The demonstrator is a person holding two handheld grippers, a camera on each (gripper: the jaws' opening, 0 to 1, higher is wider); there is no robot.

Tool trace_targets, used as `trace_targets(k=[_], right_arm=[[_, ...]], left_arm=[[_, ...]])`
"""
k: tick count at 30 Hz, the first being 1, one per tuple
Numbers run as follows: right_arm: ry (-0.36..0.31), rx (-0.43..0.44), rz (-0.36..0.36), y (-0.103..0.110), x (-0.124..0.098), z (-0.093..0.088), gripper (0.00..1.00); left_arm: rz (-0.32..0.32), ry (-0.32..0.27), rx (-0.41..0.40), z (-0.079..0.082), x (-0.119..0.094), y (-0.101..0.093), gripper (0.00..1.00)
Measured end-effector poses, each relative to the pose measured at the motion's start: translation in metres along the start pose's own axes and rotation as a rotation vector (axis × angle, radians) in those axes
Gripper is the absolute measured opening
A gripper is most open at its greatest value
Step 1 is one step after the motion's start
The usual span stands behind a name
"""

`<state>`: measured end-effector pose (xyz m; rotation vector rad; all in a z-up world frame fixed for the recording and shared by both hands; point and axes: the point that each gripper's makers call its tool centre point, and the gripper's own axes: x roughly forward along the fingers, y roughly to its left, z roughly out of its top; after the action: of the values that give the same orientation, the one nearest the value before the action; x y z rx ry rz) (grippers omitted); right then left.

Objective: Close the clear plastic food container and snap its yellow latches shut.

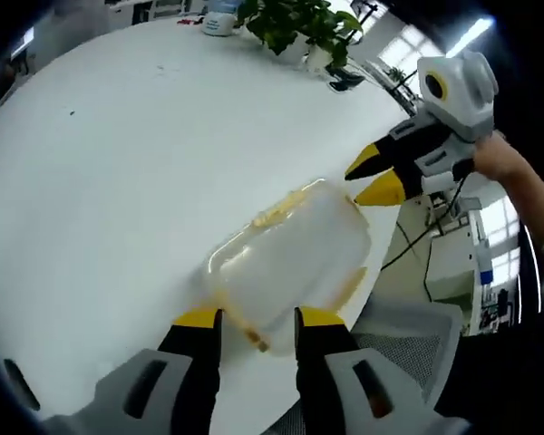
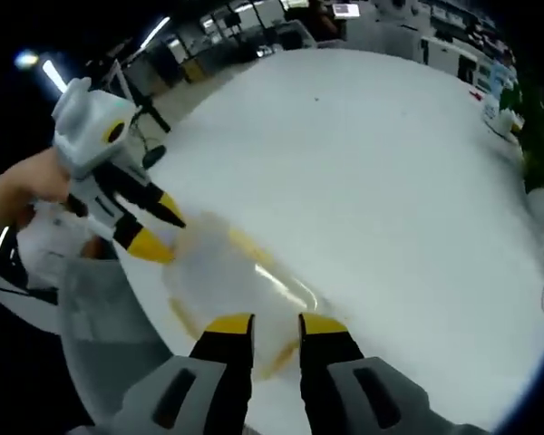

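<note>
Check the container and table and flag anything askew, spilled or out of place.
The container sits at the very edge of the table, near the drop to a chair, and at an angle to that edge. Nothing looks spilled or broken. Both claws are open at its ends.

Left gripper [image 1: 257, 319]: I see its two yellow-tipped jaws rising from the bottom centre of the left gripper view, parallel, a narrow gap between them. In the right gripper view I find it at the left, its jaws parted and pointing toward lower right, with the hand [image 2: 18, 195] that holds it at the left edge.

Right gripper [image 2: 276, 324]: its jaws rise from the bottom centre of the right gripper view, gap narrow. In the left gripper view I see it at the right, tips spread and pointing left, a forearm [image 1: 517, 177] behind it.
</note>
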<state>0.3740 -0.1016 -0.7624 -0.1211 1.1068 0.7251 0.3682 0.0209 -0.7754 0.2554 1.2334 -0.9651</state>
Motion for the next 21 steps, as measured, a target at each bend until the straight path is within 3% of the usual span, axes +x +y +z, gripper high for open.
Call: trace_targets(k=[4,7,8,9,11,15,21], right_arm=[[0.014,-0.125,0.019,0.012,0.004,0.005,0.1],[0.031,-0.222,0.029,0.02,0.01,0.006,0.04],[0.038,-0.226,0.03,0.022,0.012,0.006,0.03],[0.043,-0.225,0.029,0.025,0.014,0.006,0.03],[0.049,-0.239,0.033,0.027,0.016,0.008,0.03],[0.064,-0.267,0.032,0.028,0.019,0.009,0.03],[0.064,-0.298,0.04,0.028,0.021,0.012,0.0]], left_arm=[[0.015,-0.033,0.116,0.014,-0.003,-0.003,0.27],[0.016,-0.02,0.211,0.016,-0.002,-0.01,0.27],[0.018,-0.022,0.28,0.016,-0.001,-0.013,0.28],[0.036,0.01,0.29,0.012,0.0,-0.013,0.28],[0.016,0.014,0.357,0.013,0.004,-0.018,0.28],[-0.009,0.003,0.376,0.015,0.007,-0.027,0.27],[-0.024,-0.014,0.503,0.022,0.009,-0.035,0.12]])
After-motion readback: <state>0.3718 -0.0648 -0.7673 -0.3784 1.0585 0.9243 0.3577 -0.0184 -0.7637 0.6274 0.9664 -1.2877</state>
